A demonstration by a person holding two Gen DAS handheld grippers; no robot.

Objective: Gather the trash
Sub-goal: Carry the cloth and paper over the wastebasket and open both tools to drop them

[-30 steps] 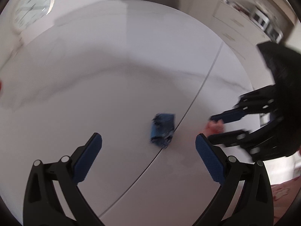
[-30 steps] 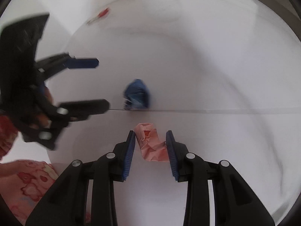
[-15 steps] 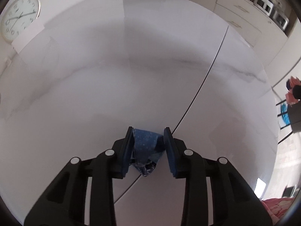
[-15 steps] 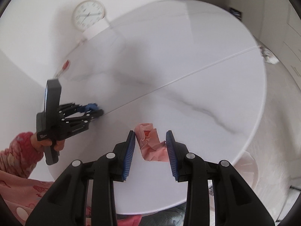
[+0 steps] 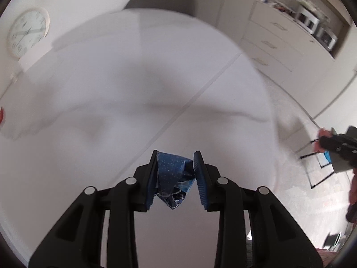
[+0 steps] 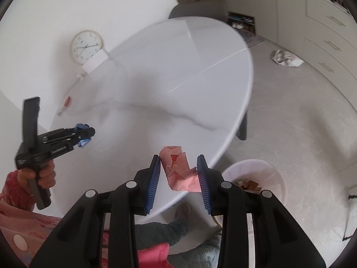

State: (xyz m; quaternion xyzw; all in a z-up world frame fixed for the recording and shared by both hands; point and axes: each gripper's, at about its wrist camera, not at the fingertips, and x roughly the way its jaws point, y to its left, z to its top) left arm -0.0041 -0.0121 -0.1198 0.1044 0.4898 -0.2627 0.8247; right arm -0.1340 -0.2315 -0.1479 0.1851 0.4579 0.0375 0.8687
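My left gripper (image 5: 176, 174) is shut on a crumpled blue wrapper (image 5: 171, 178) and holds it above the white marble table (image 5: 111, 111). It also shows in the right wrist view (image 6: 86, 135), out at the left over the table. My right gripper (image 6: 178, 174) is shut on a crumpled pink paper (image 6: 178, 172) and holds it above the table's near edge. A white trash bin (image 6: 265, 174) with some trash inside stands on the floor just right of it, below the table.
A wall clock (image 6: 86, 47) leans at the table's far side. A small red item (image 6: 67, 102) lies near the table's left edge. A grey chair (image 6: 200, 7) stands behind the table. A crumpled white cloth (image 6: 285, 58) lies on the floor. Drawers line the right wall.
The left gripper closed on the blue wrapper and lifted it off the table. The right gripper carried the pink paper up and rightward; the trash bin has come into view.
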